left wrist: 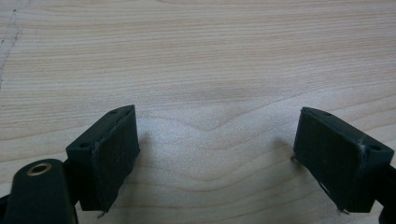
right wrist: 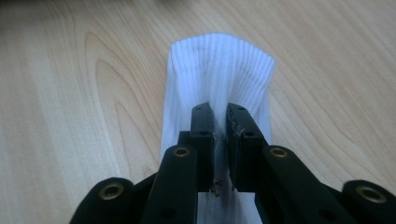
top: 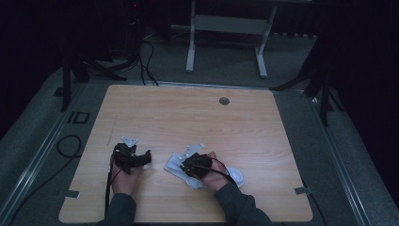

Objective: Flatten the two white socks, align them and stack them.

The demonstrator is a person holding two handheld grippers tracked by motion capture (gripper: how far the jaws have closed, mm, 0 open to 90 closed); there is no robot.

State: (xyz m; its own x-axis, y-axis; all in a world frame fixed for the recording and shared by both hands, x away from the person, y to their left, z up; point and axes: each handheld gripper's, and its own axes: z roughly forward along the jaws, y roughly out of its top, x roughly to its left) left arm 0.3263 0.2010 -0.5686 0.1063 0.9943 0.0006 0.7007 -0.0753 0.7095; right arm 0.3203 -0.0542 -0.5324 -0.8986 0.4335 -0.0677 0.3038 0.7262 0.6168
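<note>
White ribbed sock lying lengthwise away from right gripper, pinched there, left gripper wide open, empty.

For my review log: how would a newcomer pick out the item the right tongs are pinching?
Start at the wooden table and go to its near edge. Under the right tongs lies a white ribbed sock, the sole cloth item there.

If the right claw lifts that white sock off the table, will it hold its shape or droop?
The sock would probably droop: its ribbed knit already bunches into a fold where the right claw pinches it. It looks light, so the thin pinch should carry it. Pushed across the wooden table, it would likely crumple rather than slide flat.
</note>
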